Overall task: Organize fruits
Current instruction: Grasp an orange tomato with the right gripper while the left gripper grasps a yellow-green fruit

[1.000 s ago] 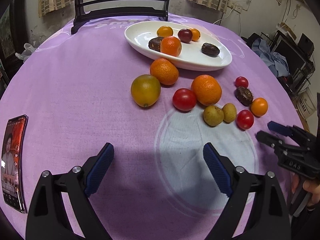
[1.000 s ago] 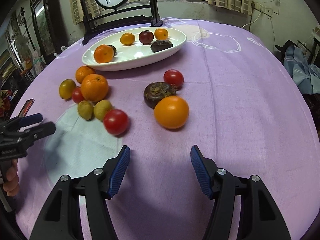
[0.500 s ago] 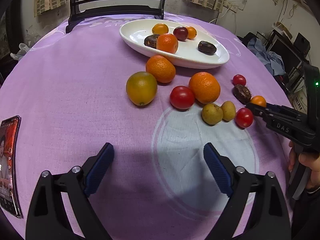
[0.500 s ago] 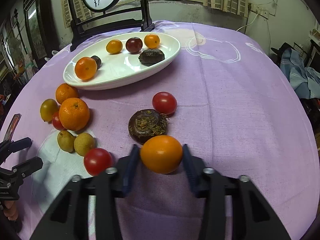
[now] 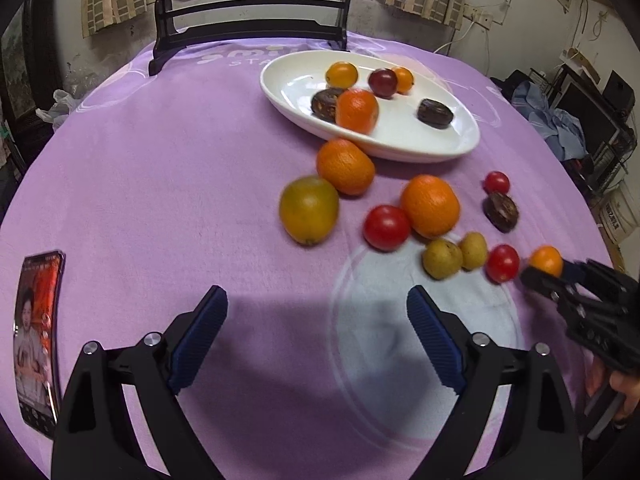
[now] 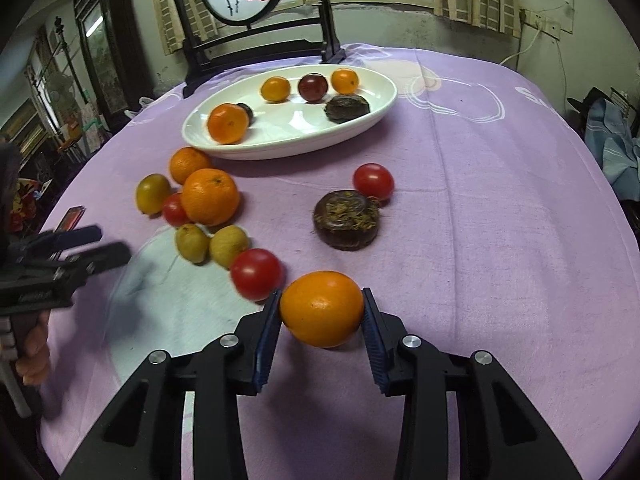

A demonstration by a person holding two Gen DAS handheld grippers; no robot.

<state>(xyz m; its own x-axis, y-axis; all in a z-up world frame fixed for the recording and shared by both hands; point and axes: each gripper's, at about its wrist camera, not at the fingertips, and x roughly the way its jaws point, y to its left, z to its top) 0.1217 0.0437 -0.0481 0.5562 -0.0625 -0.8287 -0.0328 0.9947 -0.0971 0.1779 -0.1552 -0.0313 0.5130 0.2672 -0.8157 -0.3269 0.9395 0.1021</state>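
My right gripper [image 6: 322, 312] is shut on a small orange fruit [image 6: 322, 308], held just above the purple cloth; in the left wrist view that fruit [image 5: 546, 260] shows at the tips of the right gripper [image 5: 554, 270]. A white oval plate [image 6: 360, 120] at the back holds several fruits. Loose on the cloth lie oranges [image 6: 210, 196], red tomatoes [image 6: 256, 273], two yellow-green fruits [image 6: 229, 245], a green-yellow citrus [image 5: 309, 209] and a dark wrinkled fruit [image 6: 346, 219]. My left gripper [image 5: 318, 334] stands open over bare cloth, nothing between its pads.
A phone [image 5: 37, 340] with a lit screen lies at the table's left edge. A dark wooden screen stand [image 5: 248, 36] rises behind the plate. A pale circular patch [image 5: 400, 320] marks the cloth. A person's hand [image 6: 34, 344] grips the left tool's handle.
My right gripper moved forward and shut on the small orange fruit, then lifted it slightly off the cloth. The left gripper has stayed open and nearly still.
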